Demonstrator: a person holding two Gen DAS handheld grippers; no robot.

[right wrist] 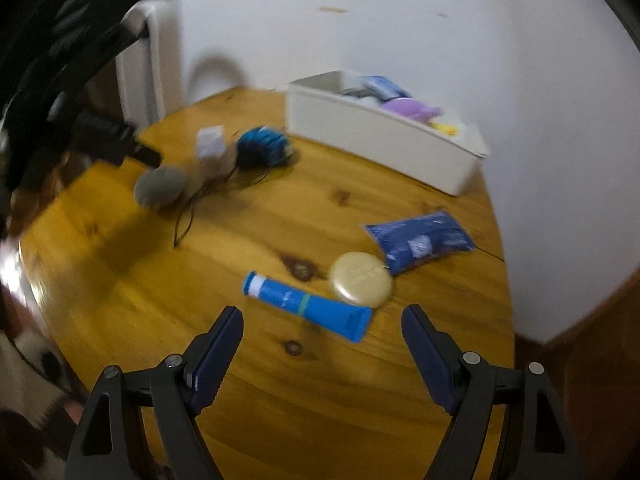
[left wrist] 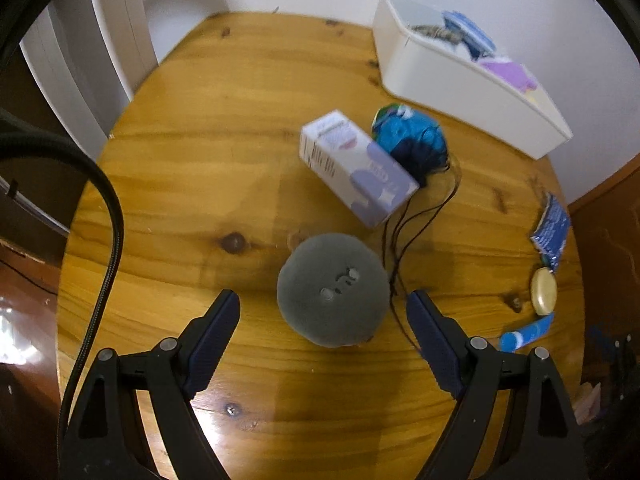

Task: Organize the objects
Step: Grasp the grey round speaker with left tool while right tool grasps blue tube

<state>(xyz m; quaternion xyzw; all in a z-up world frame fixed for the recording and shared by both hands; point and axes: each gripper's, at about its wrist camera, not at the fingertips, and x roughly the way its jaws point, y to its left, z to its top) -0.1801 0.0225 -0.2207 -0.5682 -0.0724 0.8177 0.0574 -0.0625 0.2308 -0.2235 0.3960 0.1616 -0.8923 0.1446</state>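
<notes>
Objects lie scattered over a round wooden table [left wrist: 180,168]: nearest the left gripper [left wrist: 323,304], whose jaws stand wide apart holding nothing, sits a grey fuzzy ball [left wrist: 334,290], while the right gripper [right wrist: 322,318], equally spread and empty, hangs just short of a blue tube [right wrist: 306,306] that touches a round gold case [right wrist: 362,279]. Beyond the ball lie a white-and-lilac carton [left wrist: 356,168] and, touching it on the right, a blue yarn ball [left wrist: 412,138] trailing dark threads; a blue packet [right wrist: 420,240] lies just beyond the case. At the far right edge stands a white bin [left wrist: 460,84] already holding purple, blue and yellow items.
</notes>
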